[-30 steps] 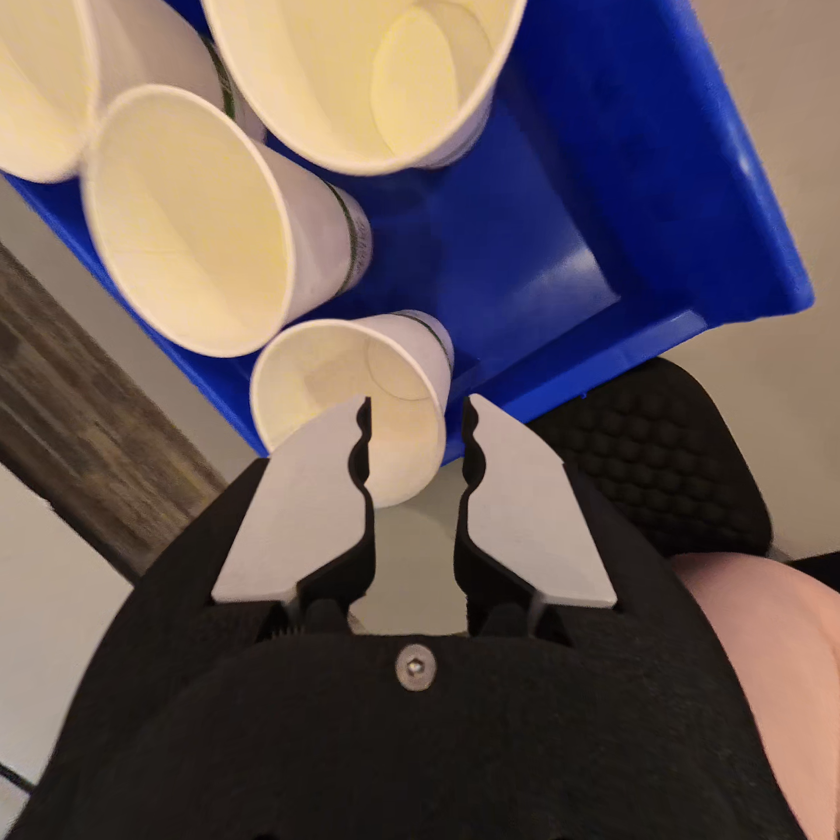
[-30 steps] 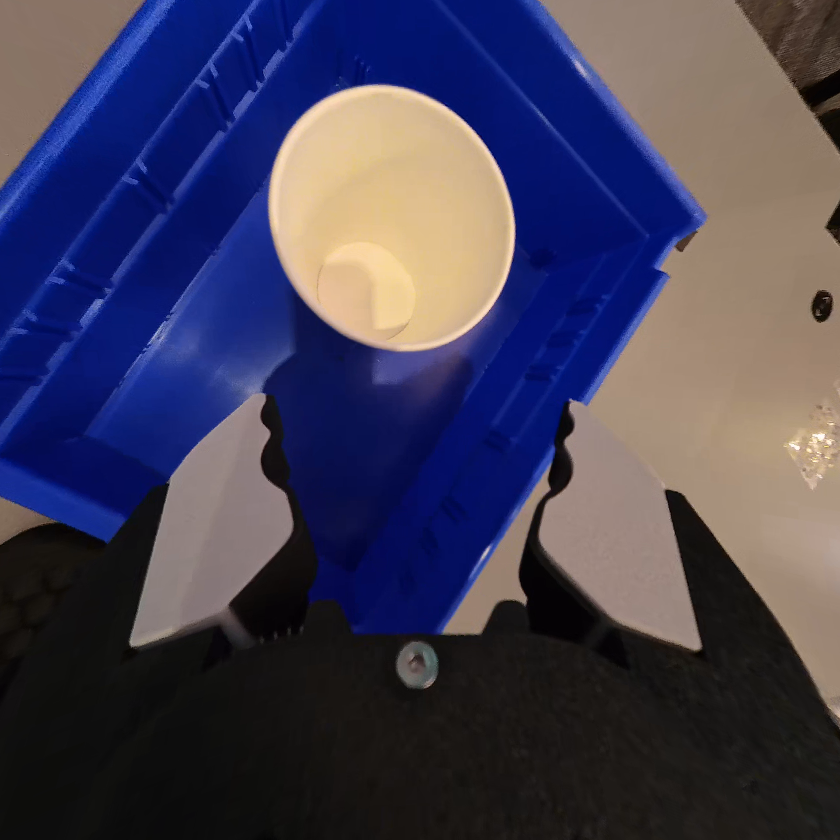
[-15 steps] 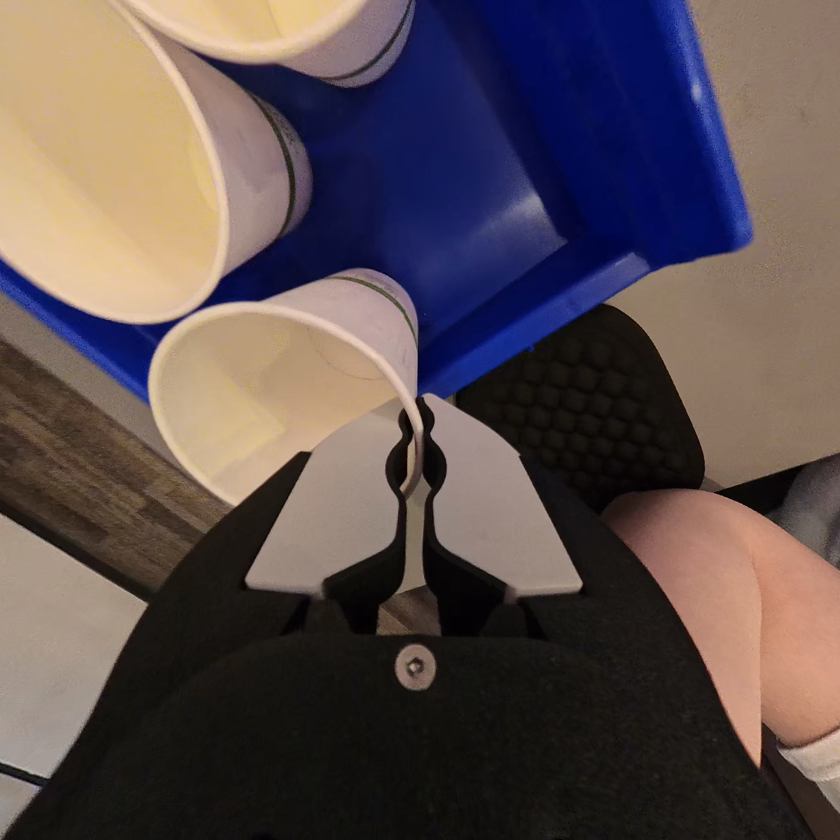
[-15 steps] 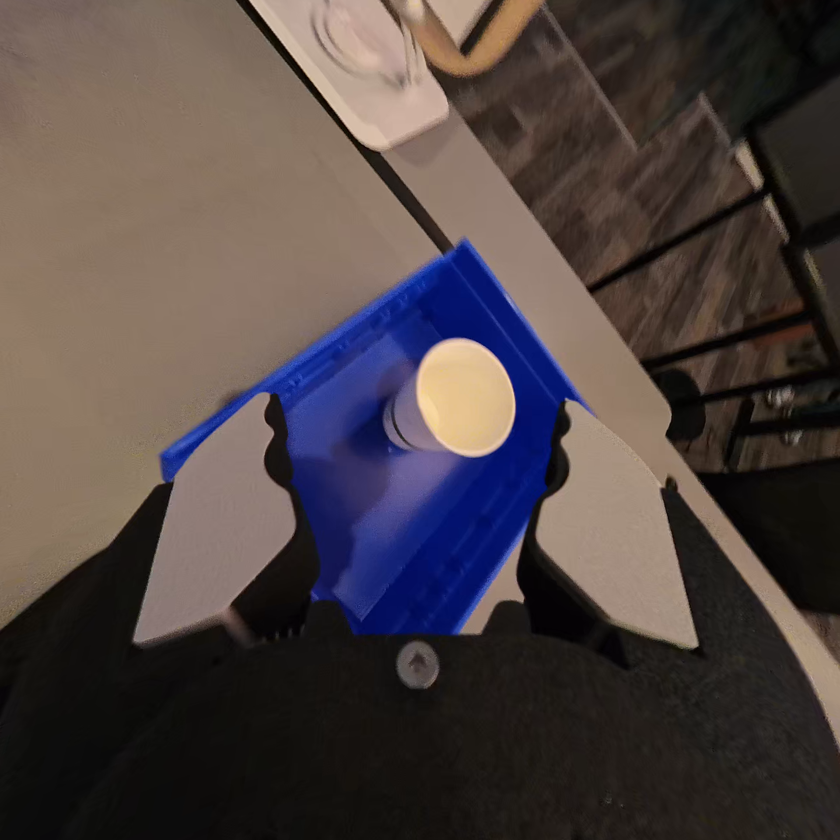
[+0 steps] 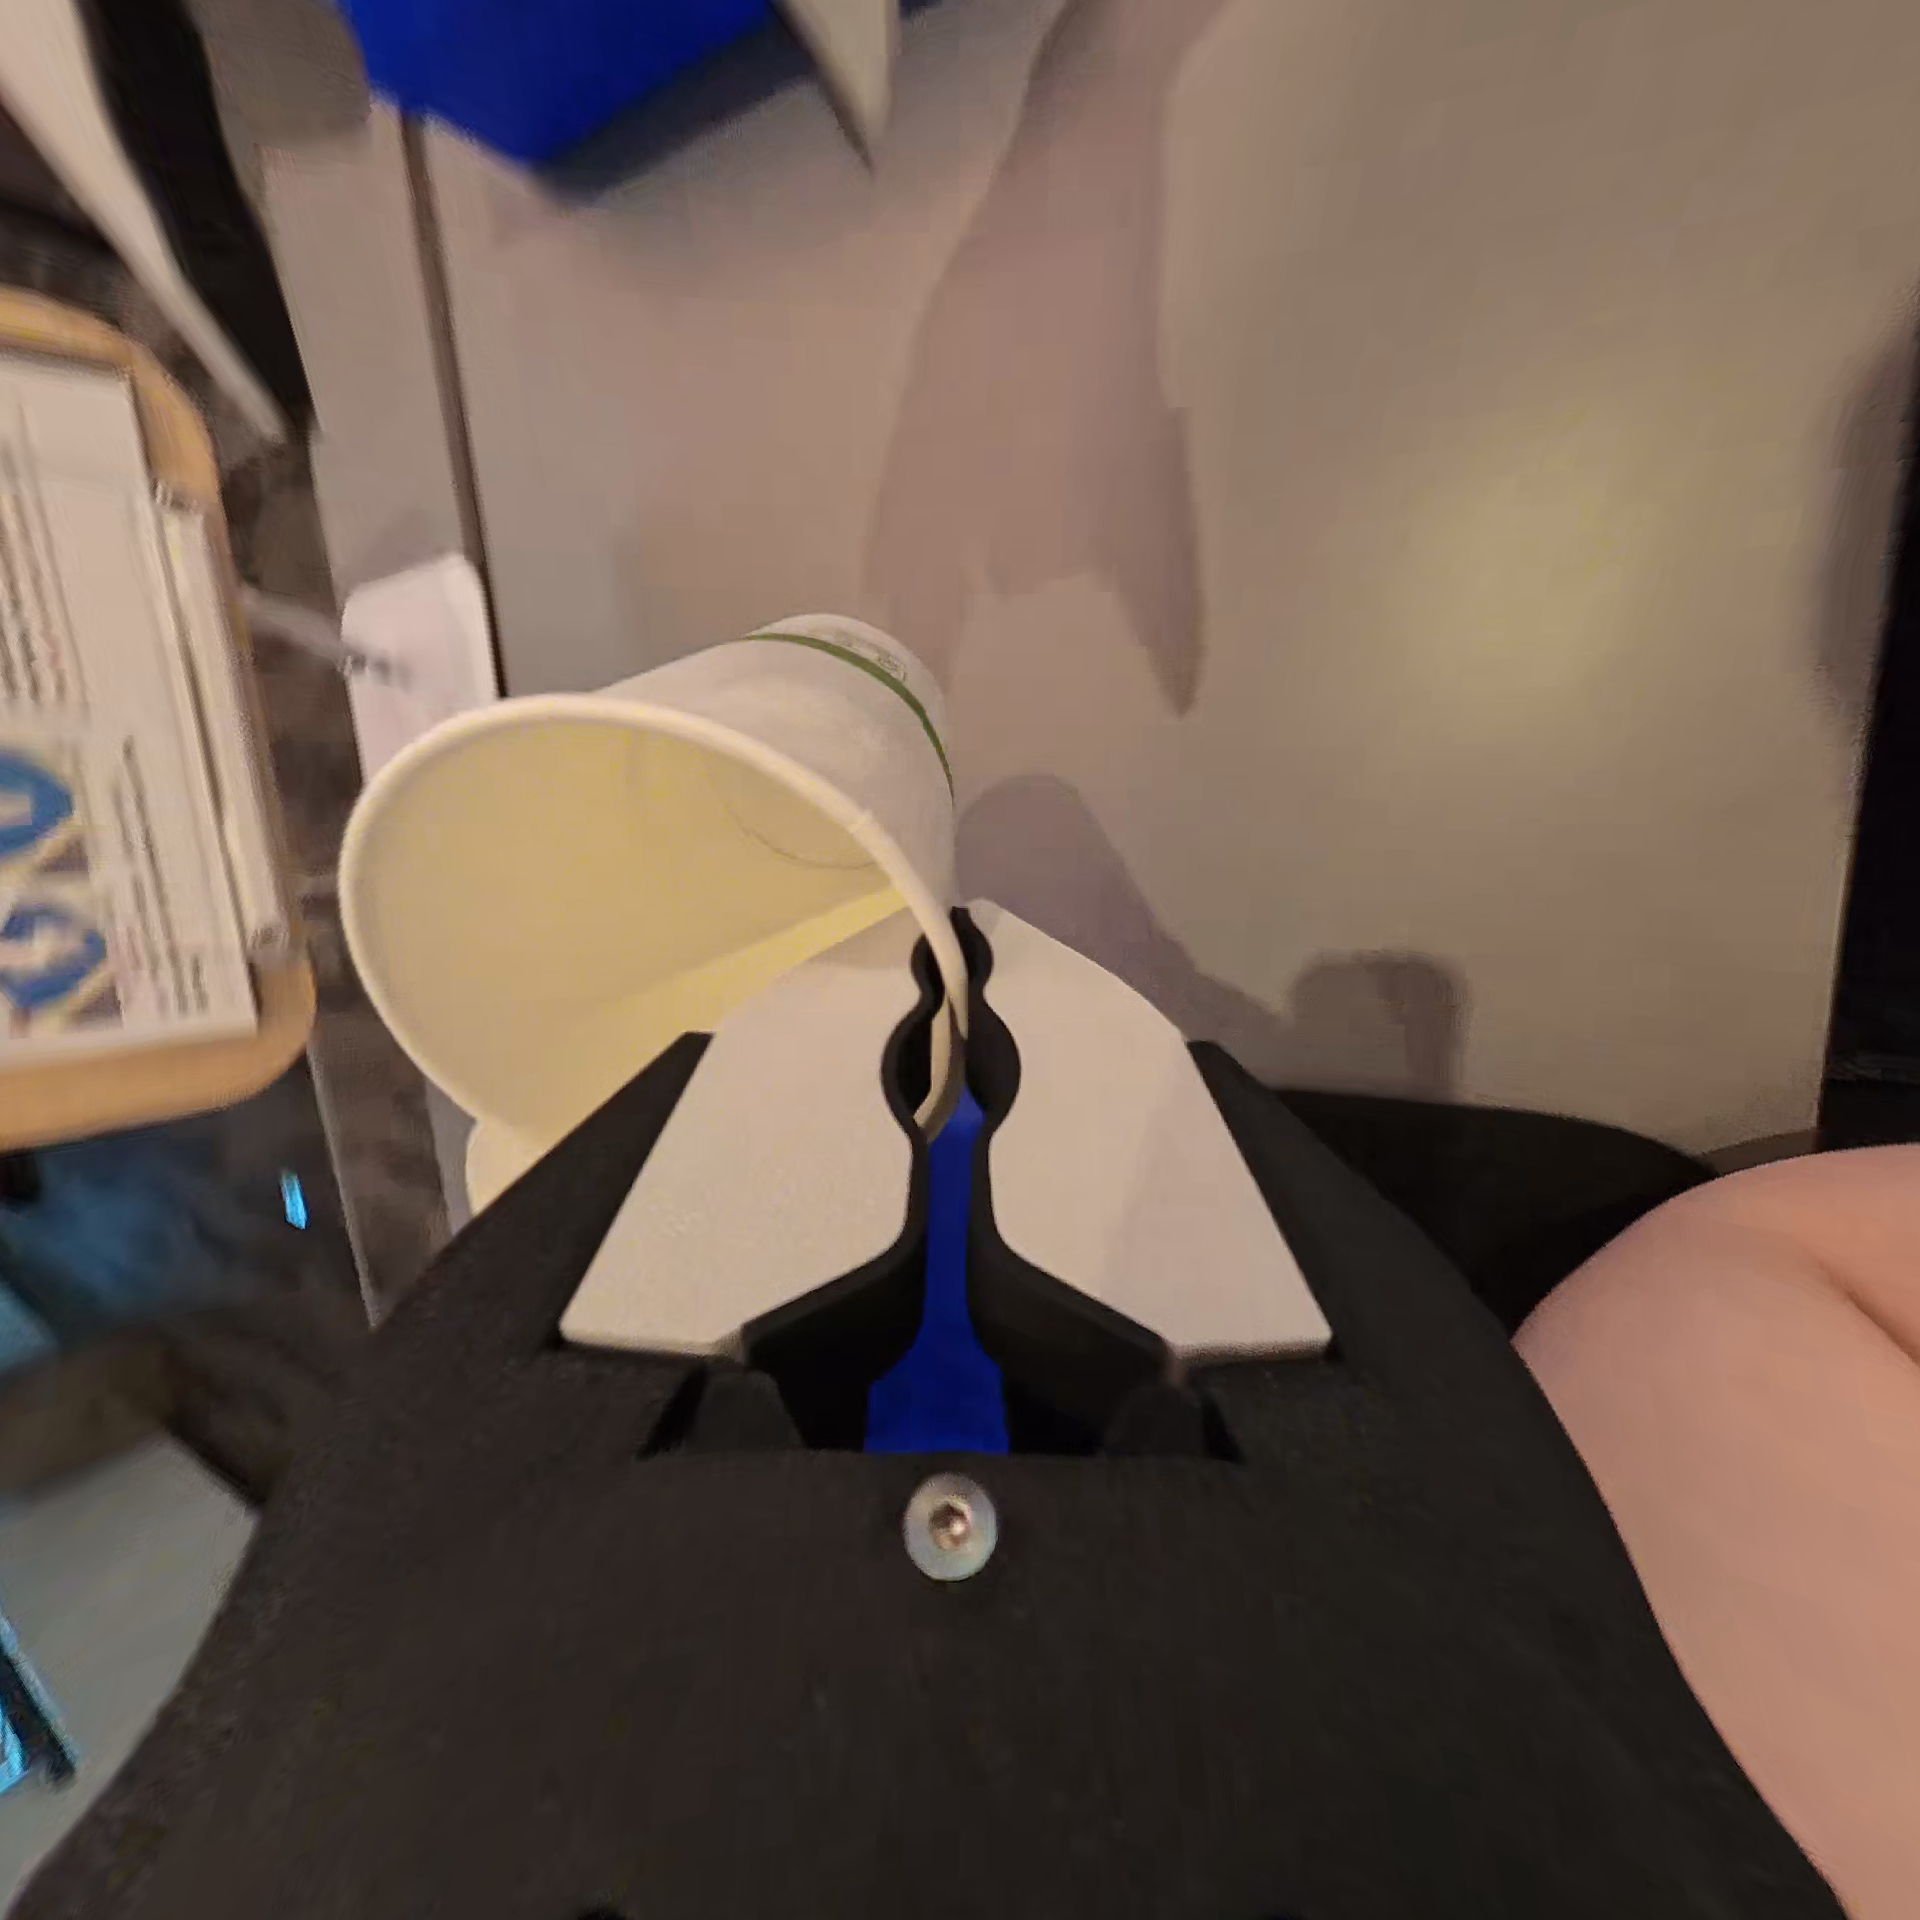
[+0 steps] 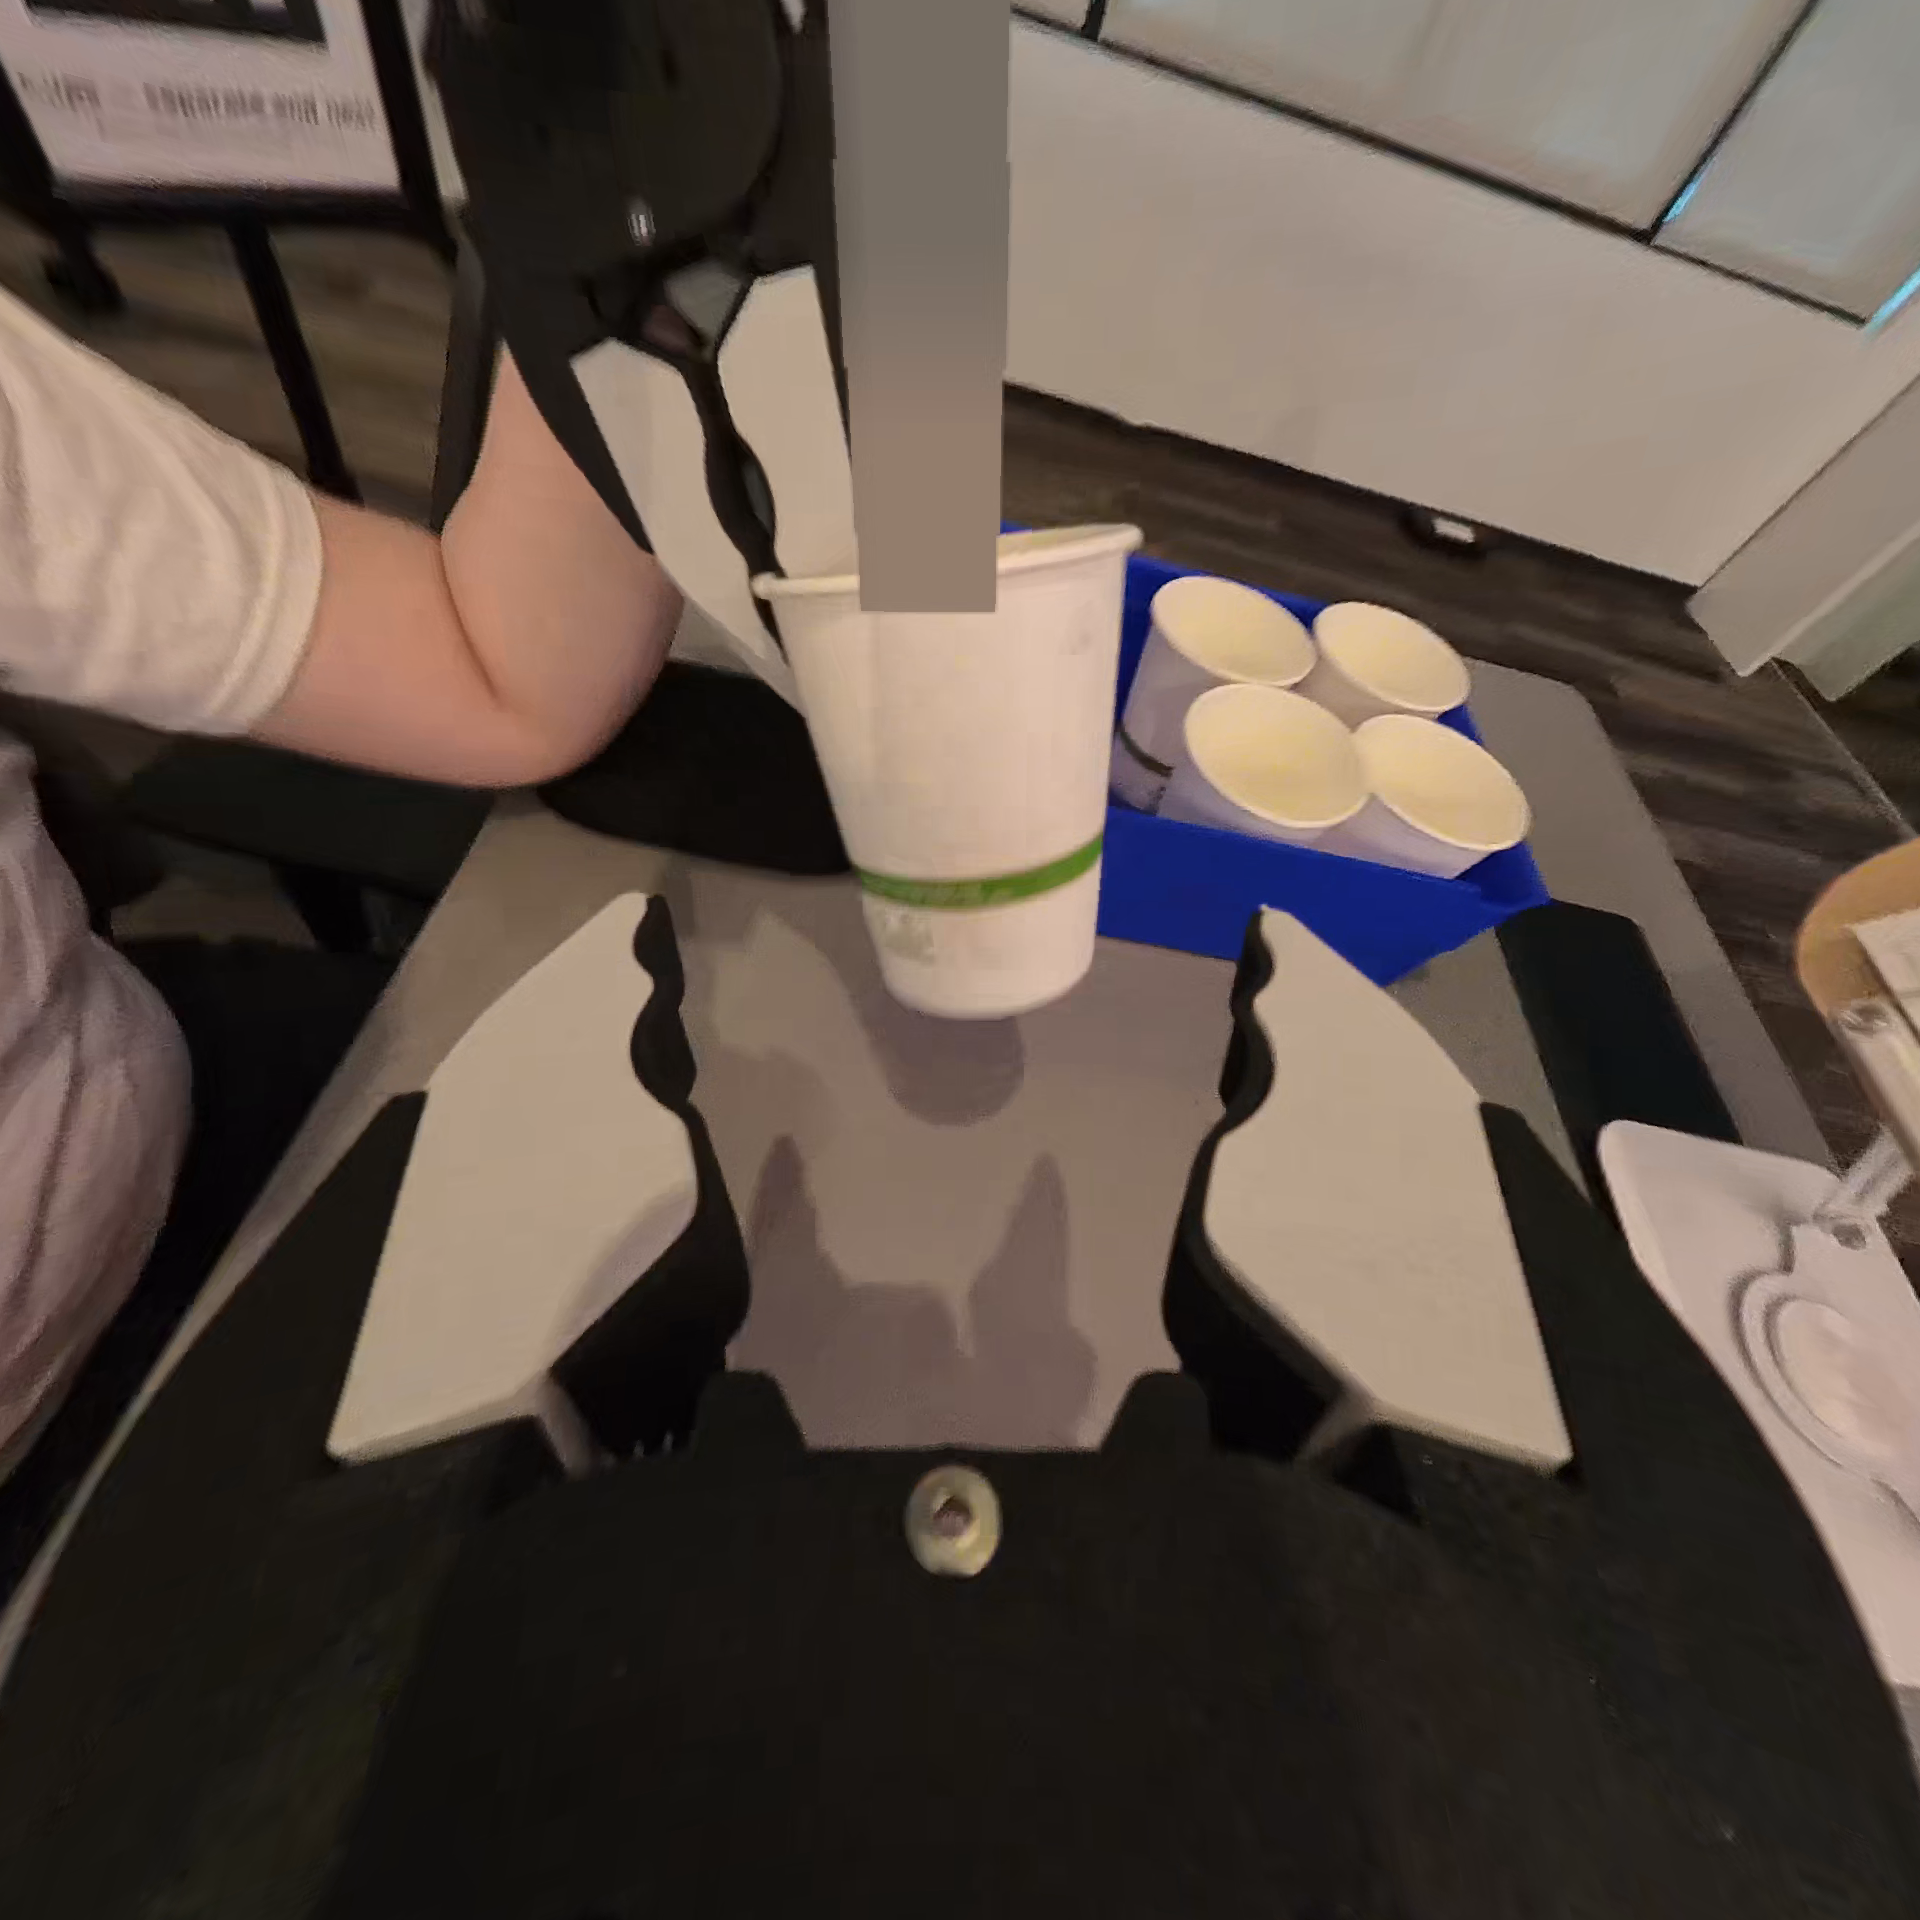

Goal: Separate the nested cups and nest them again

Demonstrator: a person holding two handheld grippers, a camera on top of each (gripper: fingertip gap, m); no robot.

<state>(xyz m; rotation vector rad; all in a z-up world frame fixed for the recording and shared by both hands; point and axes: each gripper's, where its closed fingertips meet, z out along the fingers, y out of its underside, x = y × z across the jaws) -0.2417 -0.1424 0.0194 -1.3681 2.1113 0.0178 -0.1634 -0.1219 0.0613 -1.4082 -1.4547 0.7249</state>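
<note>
My left gripper [image 5: 951, 966] is shut on the rim of a white paper cup [image 5: 665, 831] with a green band near its base. In the right wrist view the same cup [image 6: 966, 790] hangs upright just above the grey table [image 6: 935, 1195], with the left gripper [image 6: 764, 561] pinching its rim from above. My right gripper [image 6: 951, 966] is open and empty, low over the table, in front of the held cup. Several more white cups [image 6: 1309, 727] stand in a blue bin [image 6: 1247, 894] behind and to the right of the held cup.
A person's bare forearm [image 6: 468, 644] and white sleeve reach in from the left. A white tray with a glass [image 6: 1787, 1299] sits at the right table edge, beside a wooden-rimmed tray [image 6: 1839, 935]. A black chair [image 6: 707, 790] stands behind the table.
My left gripper shut on the cup's rim and lifted it out of the blue bin over the table. My right gripper swung away from the other bin and came low, facing the held cup.
</note>
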